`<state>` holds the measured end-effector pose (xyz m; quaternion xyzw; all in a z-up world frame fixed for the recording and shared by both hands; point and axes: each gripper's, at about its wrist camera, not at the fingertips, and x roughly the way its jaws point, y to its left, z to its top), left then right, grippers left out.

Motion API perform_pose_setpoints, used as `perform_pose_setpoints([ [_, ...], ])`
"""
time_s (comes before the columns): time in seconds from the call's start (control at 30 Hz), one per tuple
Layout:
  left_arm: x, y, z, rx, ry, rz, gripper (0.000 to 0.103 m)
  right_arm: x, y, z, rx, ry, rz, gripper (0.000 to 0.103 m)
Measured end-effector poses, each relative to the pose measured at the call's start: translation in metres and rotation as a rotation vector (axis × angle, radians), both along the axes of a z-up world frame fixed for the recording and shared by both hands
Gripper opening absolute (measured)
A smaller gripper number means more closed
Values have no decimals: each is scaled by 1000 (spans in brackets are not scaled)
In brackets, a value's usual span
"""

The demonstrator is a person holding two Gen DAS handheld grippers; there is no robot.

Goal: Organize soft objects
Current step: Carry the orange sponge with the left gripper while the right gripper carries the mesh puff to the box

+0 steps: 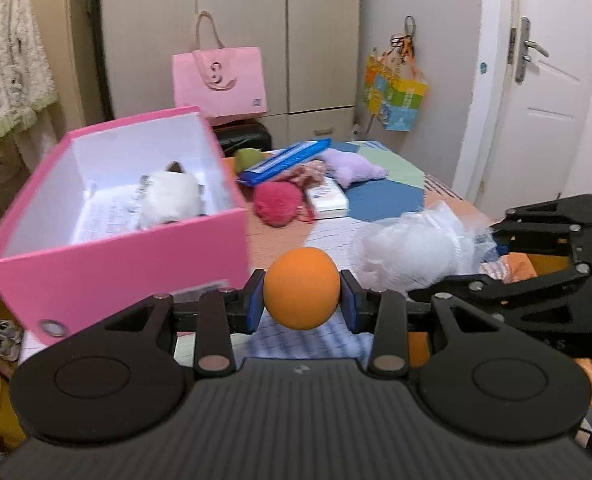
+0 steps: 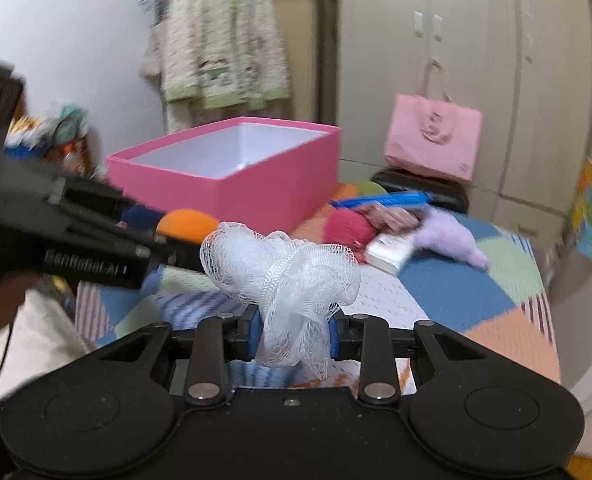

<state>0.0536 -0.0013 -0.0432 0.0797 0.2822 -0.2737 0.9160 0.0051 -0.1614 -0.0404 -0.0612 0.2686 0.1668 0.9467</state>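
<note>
While we are carrying both soft things above the patchwork bed cover point(image 1: 379, 200), what the coming move is turning on is where the pink box point(image 1: 136, 256) is lying: in the left wrist view it is sitting at about ten o'clock from our left gripper point(image 1: 301, 306), near and open-topped, its long axis running away from us toward one o'clock. In the right wrist view the same box is lying at about eleven o'clock from our right gripper point(image 2: 294, 338), further off, with the left tool crossing between at nine o'clock. So we are judging the left hand to be the nearer one to the box and likely the first to drop its load. Our left gripper is squeezing an orange ball point(image 1: 301, 288) between its blue pads, the jaws clamped on its sides; the ball is looking smooth, matte and round, barely dented. Our right gripper is pinching a white mesh bath pouf point(image 2: 284, 272) at its lower gathered part, the net ballooning loosely above the fingers. Inside the box a white plush toy point(image 1: 172, 198) is already lying against the far side. Well beyond, around one o'clock, a red fuzzy ball point(image 1: 278, 200) and a lilac plush point(image 1: 351, 168) are waiting on the cover.
</note>
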Motion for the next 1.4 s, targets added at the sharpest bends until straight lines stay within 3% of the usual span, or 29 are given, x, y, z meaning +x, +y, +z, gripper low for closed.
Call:
perform_pose_setpoints([
  [0.2, 2, 21, 19, 10, 18, 46, 37, 4, 20, 22, -10, -35, 64, 37],
  [0.43, 2, 44, 51, -29, -68, 62, 38, 25, 37, 46, 61, -41, 120, 38],
  [0.57, 17, 50, 61, -6, -84, 86, 38, 48, 47, 58, 96, -42, 144, 38],
  [0.87, 91, 76, 70, -43, -83, 184, 38, 143, 65, 50, 168, 12, 179, 38],
  [1.03, 136, 82, 59, -79, -47, 215, 38, 188, 76, 45, 142, 51, 175, 38],
  [1.4, 227, 74, 36, -69, 72, 261, 37, 284, 90, 28, 23, 184, 147, 39],
])
